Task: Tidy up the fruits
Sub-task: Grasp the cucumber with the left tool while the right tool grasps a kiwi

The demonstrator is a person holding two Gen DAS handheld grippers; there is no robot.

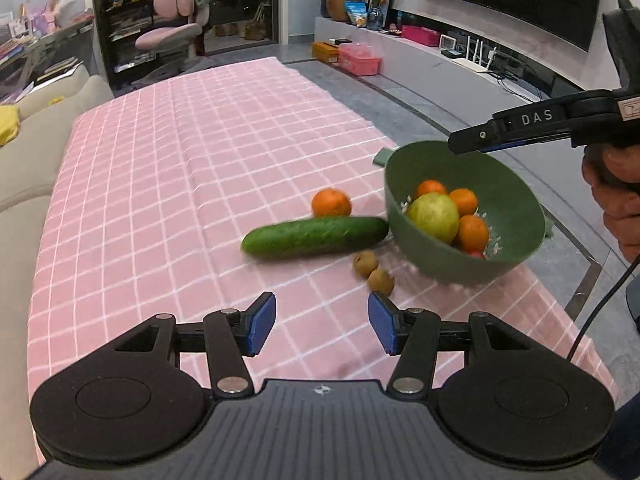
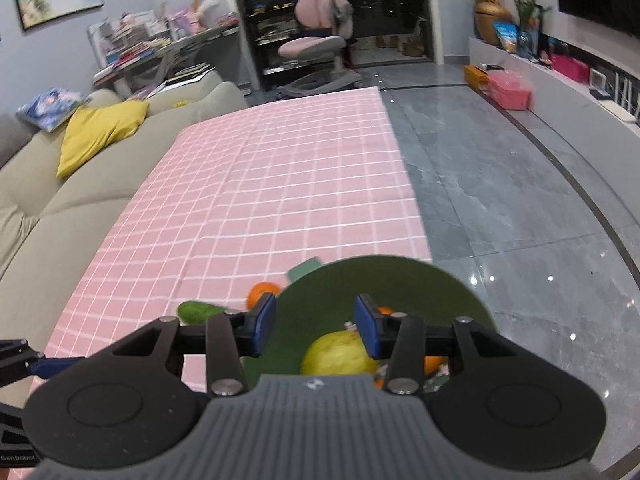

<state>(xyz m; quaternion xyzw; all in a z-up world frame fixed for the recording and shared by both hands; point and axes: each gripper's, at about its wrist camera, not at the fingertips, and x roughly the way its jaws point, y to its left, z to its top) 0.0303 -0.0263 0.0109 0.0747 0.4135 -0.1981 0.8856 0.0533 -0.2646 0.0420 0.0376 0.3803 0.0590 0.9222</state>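
A green bowl [image 1: 516, 236] stands near the right edge of the pink checked table and holds a yellow-green pear [image 1: 434, 216] and several oranges. Left of it lie a cucumber [image 1: 316, 237], a loose orange [image 1: 331, 202] and two kiwis [image 1: 372, 270]. My left gripper [image 1: 322, 322] is open and empty, low over the cloth in front of the kiwis. My right gripper [image 2: 315, 328] is open and empty, hovering above the bowl [image 2: 320, 304], over the pear [image 2: 338, 354]. In the left wrist view its fingers [image 1: 472, 136] reach in above the bowl's far rim.
The tablecloth [image 1: 180, 168] stretches far back. A beige sofa [image 2: 80, 208] with a yellow cushion runs along the left side. The grey tiled floor [image 2: 520, 220] drops off right beside the bowl. A TV shelf with boxes lines the far right wall.
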